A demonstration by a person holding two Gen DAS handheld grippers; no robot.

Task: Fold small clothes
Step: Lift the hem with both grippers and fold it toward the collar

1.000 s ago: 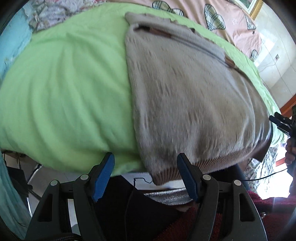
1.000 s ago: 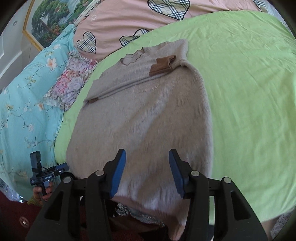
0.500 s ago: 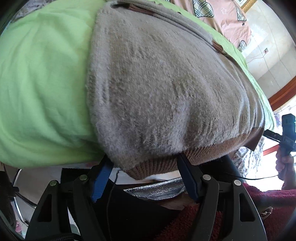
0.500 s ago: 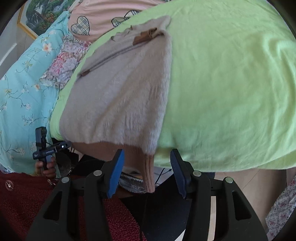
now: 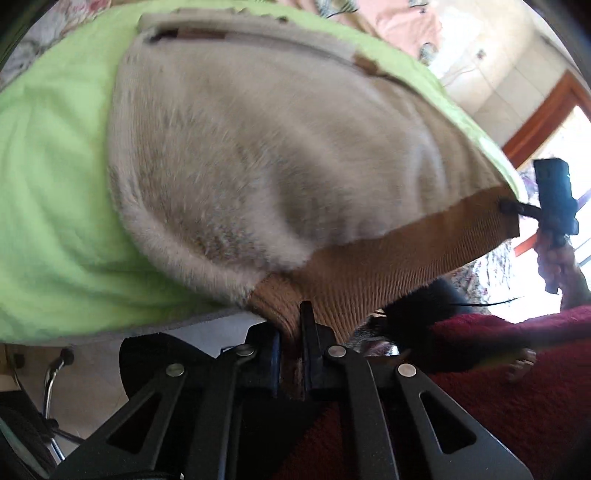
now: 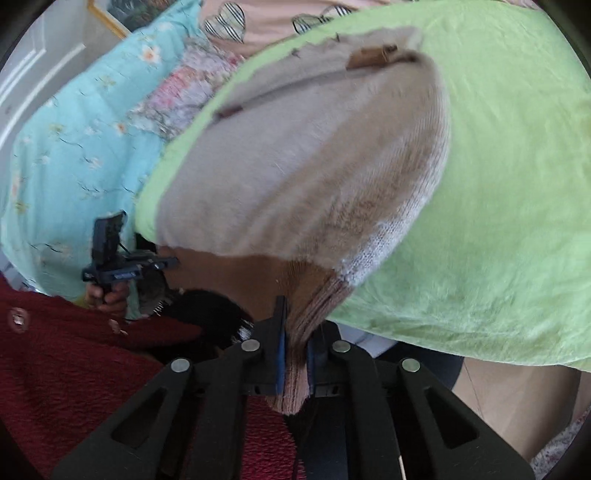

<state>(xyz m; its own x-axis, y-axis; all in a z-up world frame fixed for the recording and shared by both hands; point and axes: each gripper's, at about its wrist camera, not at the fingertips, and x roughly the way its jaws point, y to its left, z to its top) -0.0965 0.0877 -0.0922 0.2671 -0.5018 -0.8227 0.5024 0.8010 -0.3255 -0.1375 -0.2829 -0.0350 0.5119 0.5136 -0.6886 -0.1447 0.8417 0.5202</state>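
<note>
**Both grippers clamp the sweater hem**

Half a second ago both sets of fingers stood wide; now each is closed on the brown ribbed hem. Beige sweater (image 5: 280, 155) lies on the green blanket (image 5: 48, 192), hem at 6 o'clock. Left gripper (image 5: 290, 328) pinches one hem corner, right gripper (image 6: 295, 332) the other. Floral pillow (image 6: 74, 147) sits at 10 o'clock in the right view.

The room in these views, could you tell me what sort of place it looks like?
Most likely a home bedroom: the sweater lies on a green sheet over a bed, with a heart-print pillow and a framed picture behind.
</note>
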